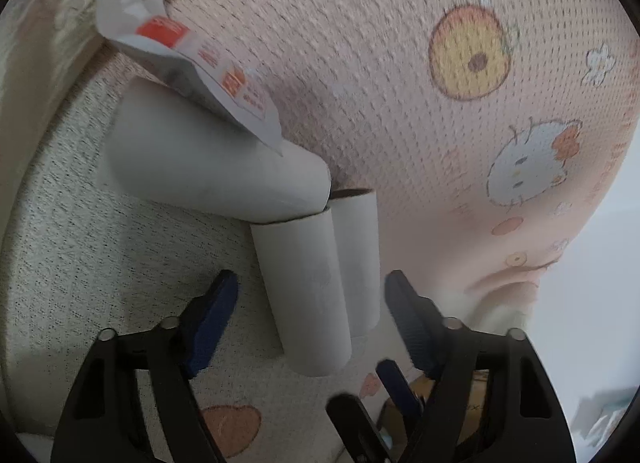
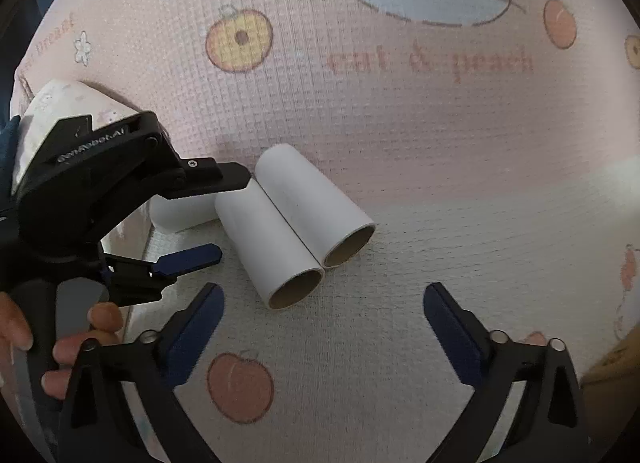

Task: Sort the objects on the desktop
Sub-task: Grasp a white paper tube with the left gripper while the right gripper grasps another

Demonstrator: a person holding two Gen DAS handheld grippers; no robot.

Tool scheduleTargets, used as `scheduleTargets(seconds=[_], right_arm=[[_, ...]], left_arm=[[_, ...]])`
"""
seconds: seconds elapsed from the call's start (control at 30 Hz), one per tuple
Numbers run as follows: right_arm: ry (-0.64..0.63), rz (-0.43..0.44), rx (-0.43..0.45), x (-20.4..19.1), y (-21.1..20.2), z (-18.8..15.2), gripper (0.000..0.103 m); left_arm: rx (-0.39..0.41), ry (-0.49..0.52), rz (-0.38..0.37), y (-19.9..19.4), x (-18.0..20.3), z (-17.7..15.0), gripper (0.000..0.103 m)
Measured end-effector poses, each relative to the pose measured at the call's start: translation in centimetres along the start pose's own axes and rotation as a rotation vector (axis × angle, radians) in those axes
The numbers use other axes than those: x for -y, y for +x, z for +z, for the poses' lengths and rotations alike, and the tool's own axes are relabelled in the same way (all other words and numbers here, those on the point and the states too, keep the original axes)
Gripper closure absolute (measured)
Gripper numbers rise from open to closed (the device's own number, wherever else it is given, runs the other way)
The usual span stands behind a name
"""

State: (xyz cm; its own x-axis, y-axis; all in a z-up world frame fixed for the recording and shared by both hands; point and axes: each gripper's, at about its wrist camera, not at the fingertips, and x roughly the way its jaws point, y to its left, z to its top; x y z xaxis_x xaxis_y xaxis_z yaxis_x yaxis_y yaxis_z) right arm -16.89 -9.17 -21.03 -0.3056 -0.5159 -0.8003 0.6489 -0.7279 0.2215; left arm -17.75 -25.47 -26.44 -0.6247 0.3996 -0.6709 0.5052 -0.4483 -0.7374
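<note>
Two white cardboard tubes lie side by side, touching, on a pink cartoon-print mat (image 1: 400,63): the nearer tube (image 1: 304,295) (image 2: 268,251) and the farther tube (image 1: 358,259) (image 2: 316,203). A third, larger white tube (image 1: 208,155) lies across their far ends. A white squeeze tube with red labels (image 1: 180,51) rests on the large one. My left gripper (image 1: 312,291) is open, its fingers astride the two tubes; it also shows in the right wrist view (image 2: 224,219). My right gripper (image 2: 324,303) is open and empty, just short of the tubes' open ends.
The mat (image 2: 400,123) carries cat and peach prints. A person's hand (image 2: 24,339) holds the left gripper's handle at the lower left. A brown object (image 1: 472,383) and the right gripper's fingers (image 1: 396,383) show below the left gripper.
</note>
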Motion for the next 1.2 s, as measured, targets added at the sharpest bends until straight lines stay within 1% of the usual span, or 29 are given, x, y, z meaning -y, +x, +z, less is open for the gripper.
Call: scheduleTargets(seconds=[0.07, 0.2, 0.27, 0.43, 0.5, 0.63, 0.7, 0.8, 0.93, 1.1, 1.17, 1.2], right_arm=[[0.012, 0.029, -0.007, 0.1, 0.4, 0.1, 0.018], [0.029, 0.081, -0.02, 0.3, 1.0, -0.2, 0.019], [0.043, 0.092, -0.026, 0.5, 1.3, -0.3, 0.02], [0.053, 0.137, -0.049, 0.8, 2.1, -0.3, 0.031], [0.03, 0.159, -0.056, 0.7, 1.9, -0.5, 0.041], [-0.052, 0.124, -0.073, 0.2, 1.2, -1.6, 0.046], [-0.065, 0.111, -0.084, 0.4, 0.9, -2.2, 0.051], [-0.078, 0.099, -0.088, 0.9, -0.2, -3.2, 0.055], [-0.085, 0.087, -0.086, 1.6, -2.2, -4.7, 0.057], [-0.075, 0.067, -0.088, 2.8, -5.0, -6.9, 0.059], [-0.073, 0.071, -0.086, 3.2, -6.5, -8.1, 0.061], [-0.075, 0.057, -0.086, 3.4, -7.2, -8.6, 0.062]], left_arm=[[-0.01, 0.011, 0.03, 0.4, 0.2, -0.2, 0.036], [-0.029, 0.014, 0.048, 1.4, 0.5, -0.4, 0.048], [-0.033, 0.02, 0.034, 1.7, 0.8, -0.6, 0.053], [-0.063, 0.039, 0.03, 1.9, 1.2, -1.1, 0.053], [-0.081, 0.048, 0.03, 1.7, 1.0, -1.3, 0.053], [-0.104, 0.081, 0.039, 1.8, 1.5, -1.9, 0.053], [-0.117, 0.1, 0.042, 1.9, 1.7, -2.2, 0.054], [-0.134, 0.122, 0.039, 1.9, 2.1, -3.0, 0.054], [-0.152, 0.157, 0.024, 1.8, 2.7, -4.3, 0.054], [-0.171, 0.183, 0.002, 1.4, 3.0, -7.3, 0.055], [-0.179, 0.215, 0.0, 1.3, 3.5, -8.9, 0.055], [-0.176, 0.242, -0.006, 1.2, 3.9, -9.6, 0.055]])
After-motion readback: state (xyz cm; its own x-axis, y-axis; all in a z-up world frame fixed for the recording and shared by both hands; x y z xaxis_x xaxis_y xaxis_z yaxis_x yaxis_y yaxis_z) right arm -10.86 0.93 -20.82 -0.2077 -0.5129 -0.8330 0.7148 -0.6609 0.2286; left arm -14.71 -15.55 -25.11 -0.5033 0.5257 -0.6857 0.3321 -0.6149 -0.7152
